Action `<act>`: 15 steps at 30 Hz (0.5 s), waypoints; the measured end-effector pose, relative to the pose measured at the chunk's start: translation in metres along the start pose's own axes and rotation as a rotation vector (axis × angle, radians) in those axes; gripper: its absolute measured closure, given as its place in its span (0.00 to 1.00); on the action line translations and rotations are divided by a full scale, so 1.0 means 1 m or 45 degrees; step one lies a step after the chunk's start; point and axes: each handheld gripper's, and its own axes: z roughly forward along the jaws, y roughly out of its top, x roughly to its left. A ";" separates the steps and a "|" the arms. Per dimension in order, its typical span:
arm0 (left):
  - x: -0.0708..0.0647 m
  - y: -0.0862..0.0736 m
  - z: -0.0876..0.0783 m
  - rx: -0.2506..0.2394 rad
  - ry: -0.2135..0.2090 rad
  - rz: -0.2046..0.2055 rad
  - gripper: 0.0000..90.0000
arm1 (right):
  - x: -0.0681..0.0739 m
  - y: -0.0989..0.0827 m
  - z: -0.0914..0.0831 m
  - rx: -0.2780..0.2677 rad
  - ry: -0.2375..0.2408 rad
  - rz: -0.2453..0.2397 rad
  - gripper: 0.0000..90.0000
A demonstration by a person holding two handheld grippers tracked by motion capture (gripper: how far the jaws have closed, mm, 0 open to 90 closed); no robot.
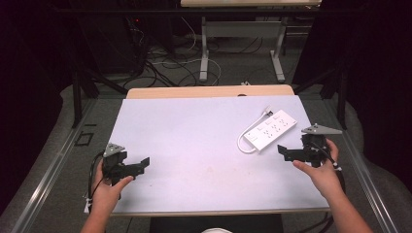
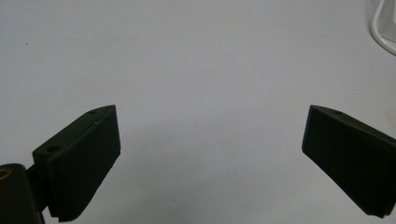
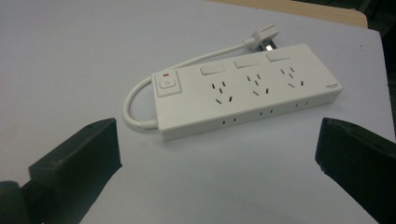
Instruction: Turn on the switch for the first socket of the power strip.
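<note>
1. The power strip (image 1: 270,130) lies flat on the white table cover (image 1: 194,145), toward the far right of it, its short cord (image 3: 140,100) looping out of the switch end and its plug (image 3: 264,37) resting beside the far end of the strip.
2. The right gripper (image 1: 285,153) sits just near the strip's switch end, apart from it, jaws spread wide and holding nothing; in the right gripper view the strip lies ahead, between the two jaws.
3. To do the reach well, I judge the right gripper should come in square to the strip's long sides, so the jaws close across its narrow width rather than on the cord loop or the switch (image 3: 167,84).
4. Keep the jaws low, near the cover, so they catch the strip's side walls.
5. The left gripper (image 1: 143,164) rests well away from the strip, at the cover's near left, jaws also wide apart and empty.
6. Both hands grip from behind, forearms entering from the near edge, grippers angled inward toward the strip.
</note>
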 end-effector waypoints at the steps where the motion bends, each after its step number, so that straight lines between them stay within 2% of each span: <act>1: 0.000 0.000 0.000 0.006 -0.002 0.002 0.05 | 0.000 0.002 0.000 -0.002 -0.002 -0.007 0.00; 6: 0.000 0.000 0.000 0.014 0.002 0.006 0.05 | 0.003 0.011 0.000 0.012 -0.004 -0.044 0.00; 15: 0.000 -0.001 0.000 0.015 0.005 0.003 0.05 | 0.005 0.023 0.001 0.037 0.000 -0.068 0.00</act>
